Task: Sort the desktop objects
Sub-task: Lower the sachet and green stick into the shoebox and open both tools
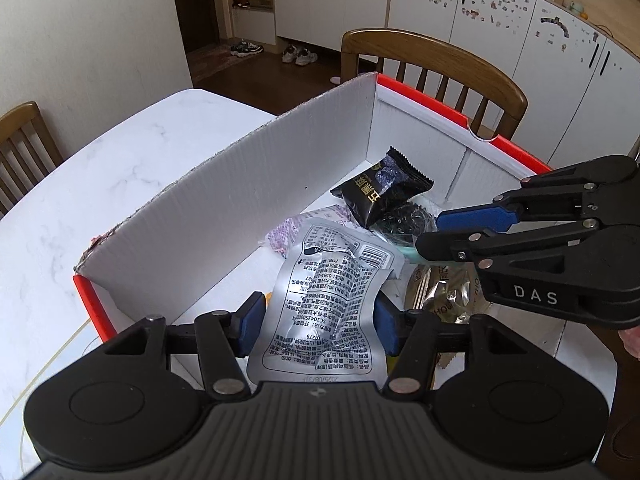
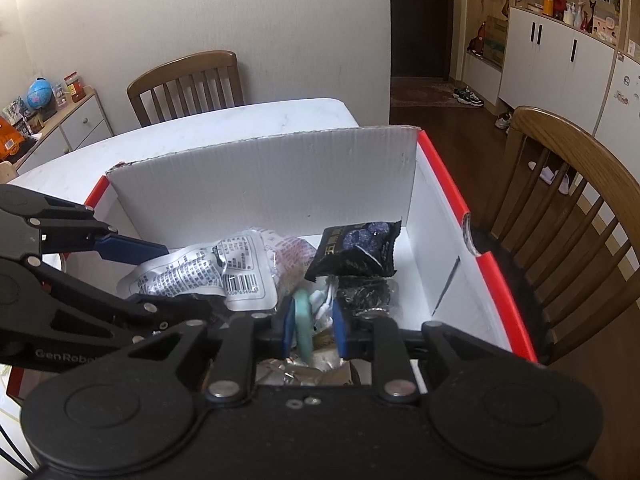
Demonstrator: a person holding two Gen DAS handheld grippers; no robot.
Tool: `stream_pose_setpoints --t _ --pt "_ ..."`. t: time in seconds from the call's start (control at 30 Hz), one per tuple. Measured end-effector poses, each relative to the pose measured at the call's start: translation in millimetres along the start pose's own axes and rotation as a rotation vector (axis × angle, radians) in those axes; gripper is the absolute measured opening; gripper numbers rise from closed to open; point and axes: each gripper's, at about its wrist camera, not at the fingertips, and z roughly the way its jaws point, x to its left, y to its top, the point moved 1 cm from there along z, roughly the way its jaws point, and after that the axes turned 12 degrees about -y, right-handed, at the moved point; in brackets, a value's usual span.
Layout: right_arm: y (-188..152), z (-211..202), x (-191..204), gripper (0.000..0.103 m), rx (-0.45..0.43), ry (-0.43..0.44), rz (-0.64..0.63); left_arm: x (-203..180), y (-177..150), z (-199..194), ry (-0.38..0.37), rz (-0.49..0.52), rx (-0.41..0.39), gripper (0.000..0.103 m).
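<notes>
Two grippers reach down into one red-edged white box (image 1: pixel 224 184). The left gripper (image 1: pixel 318 322) has one silver foil pouch (image 1: pixel 324 300) between its blue pads, which flank it; whether they still press cannot be told. The right gripper (image 2: pixel 311 326) straddles one teal ring (image 2: pixel 303 320), its jaws parted with a gap on the right side. Beyond both lie one black snack packet (image 1: pixel 384 192) and one pink-printed packet (image 1: pixel 296 228). The box's tall back flap (image 2: pixel 264 176) walls off the far side; white table (image 1: pixel 100 168) lies beyond.

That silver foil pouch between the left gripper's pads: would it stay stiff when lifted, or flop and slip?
The silver pouch looks crumpled and creased, so it probably flops and bends. Its shiny foil may be slippery against the pads. It appears thin and flat, so likely light.
</notes>
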Motion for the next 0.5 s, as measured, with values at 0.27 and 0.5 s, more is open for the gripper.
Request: stream_pose_setpoints --t 0.27,0.5 --pt "-2 -5 -6 0.029 0.004 0.009 0.032 0 -3 -3 -0.014 -0.004 0.002 0.072" --pt "-3 -13 -11 0.037 -0.003 0.011 0.051 -3 -5 -8 -0.023 0.0 -0.003 0.073"
